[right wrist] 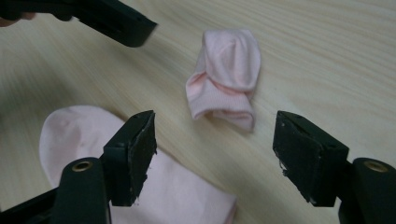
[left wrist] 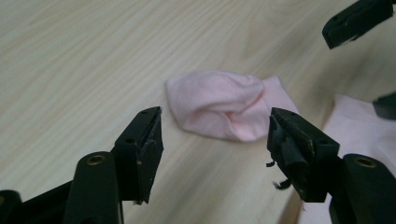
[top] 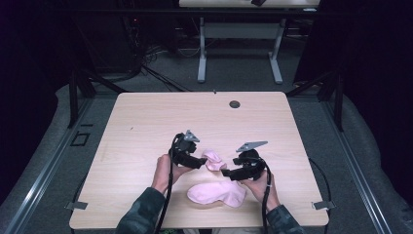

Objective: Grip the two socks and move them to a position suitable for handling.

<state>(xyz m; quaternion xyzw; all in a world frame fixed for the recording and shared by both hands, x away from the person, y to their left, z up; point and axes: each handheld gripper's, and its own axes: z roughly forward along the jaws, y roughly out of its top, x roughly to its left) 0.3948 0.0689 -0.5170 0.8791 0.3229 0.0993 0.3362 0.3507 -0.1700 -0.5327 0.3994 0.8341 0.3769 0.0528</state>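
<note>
Resting on the pale wood-grain table (top: 146,122) between the grippers, the rolled pink sock (top: 213,159) could spring loose (soft ribbed knit, nothing pinning it). Left gripper (left wrist: 215,135) and right gripper (right wrist: 215,140) have jaws apart, empty. The flat sock (top: 216,193) lies nearer the person, limp and smooth.

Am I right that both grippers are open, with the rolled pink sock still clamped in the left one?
Not quite. Both grippers are open, but the rolled pink sock lies free on the table, beyond the left gripper; its jaws stand apart with nothing between them, as the left gripper view shows.
</note>
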